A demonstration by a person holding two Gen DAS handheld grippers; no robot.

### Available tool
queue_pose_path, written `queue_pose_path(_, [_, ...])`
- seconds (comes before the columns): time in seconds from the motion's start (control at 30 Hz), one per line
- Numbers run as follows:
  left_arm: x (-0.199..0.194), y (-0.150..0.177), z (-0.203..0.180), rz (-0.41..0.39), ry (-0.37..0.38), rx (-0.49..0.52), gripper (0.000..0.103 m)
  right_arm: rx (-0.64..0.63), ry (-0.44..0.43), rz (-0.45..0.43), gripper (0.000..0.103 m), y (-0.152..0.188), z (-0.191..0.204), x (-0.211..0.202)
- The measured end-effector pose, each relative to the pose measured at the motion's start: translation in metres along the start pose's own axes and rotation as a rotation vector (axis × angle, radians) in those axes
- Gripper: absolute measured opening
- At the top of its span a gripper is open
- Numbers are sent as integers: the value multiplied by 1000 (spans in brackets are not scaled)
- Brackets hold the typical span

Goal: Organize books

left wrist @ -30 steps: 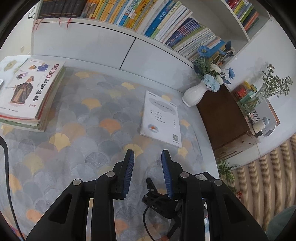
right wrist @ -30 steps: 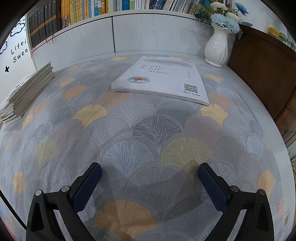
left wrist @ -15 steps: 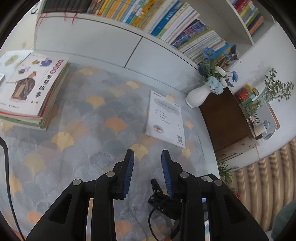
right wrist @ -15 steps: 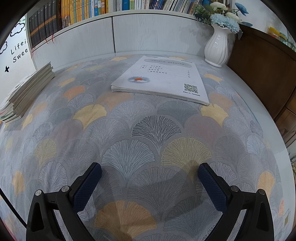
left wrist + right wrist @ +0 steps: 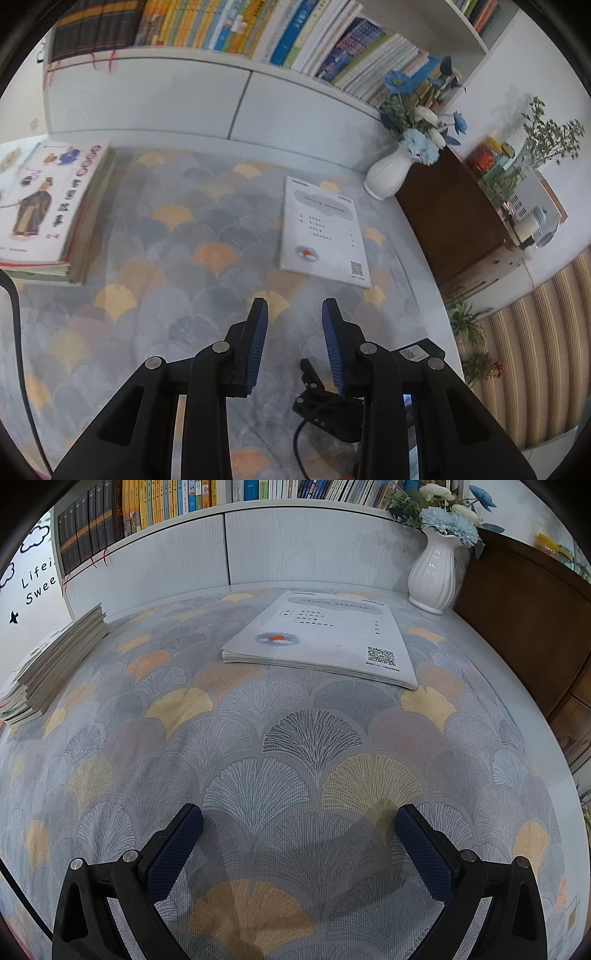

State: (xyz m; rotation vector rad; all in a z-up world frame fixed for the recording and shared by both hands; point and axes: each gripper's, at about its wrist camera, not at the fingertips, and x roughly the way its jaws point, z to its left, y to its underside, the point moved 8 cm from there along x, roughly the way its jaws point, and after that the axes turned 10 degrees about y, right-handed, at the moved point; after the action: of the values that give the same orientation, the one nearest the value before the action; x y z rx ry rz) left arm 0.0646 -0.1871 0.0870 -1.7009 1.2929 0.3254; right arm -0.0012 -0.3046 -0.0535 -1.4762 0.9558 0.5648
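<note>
A thin white booklet [image 5: 321, 230] with a QR code lies flat on the patterned tablecloth, ahead and right of my left gripper [image 5: 294, 314]. It also shows in the right wrist view [image 5: 321, 642], far ahead of my right gripper [image 5: 299, 821]. A stack of books [image 5: 44, 210] with a cartoon cover on top sits at the left; its edge shows in the right wrist view [image 5: 55, 664]. My left gripper is open and empty, high above the table. My right gripper is wide open and empty, low over the cloth. The right gripper's body [image 5: 332, 410] lies under my left gripper.
A white vase [image 5: 386, 175] with blue flowers stands at the back right, also in the right wrist view [image 5: 437, 578]. A dark wooden cabinet [image 5: 454, 218] borders the table's right side. Bookshelves [image 5: 221, 26] full of upright books run along the back wall.
My left gripper has tilted and shifted, so the booklet and the book stack sit lower and more to the right in its view. My right gripper has not moved.
</note>
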Motion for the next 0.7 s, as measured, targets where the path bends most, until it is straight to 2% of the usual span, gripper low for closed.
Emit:
queue_pose_path(0.1, [5, -1, -4, 16, -5, 21, 28, 0, 0, 0, 103, 0, 0, 0])
queue_pose_path(0.2, [2, -4, -7, -4, -7, 46, 28, 0, 0, 0, 103, 0, 0, 0])
queue_pose_path(0.3, [9, -5, -1, 14, 2, 7, 28, 0, 0, 0, 103, 0, 0, 0])
queue_pose_path(0.43, [3, -12, -7, -32, 33, -7, 28, -1, 0, 0, 103, 0, 0, -1])
queue_pose_path(0.57, [-2, -14, -13, -33, 12, 29, 28, 0, 0, 1, 103, 0, 0, -2])
queue_pose_path(0.7, [-1, -12, -9, -26, -4, 13, 28, -1, 0, 1, 103, -1, 0, 0])
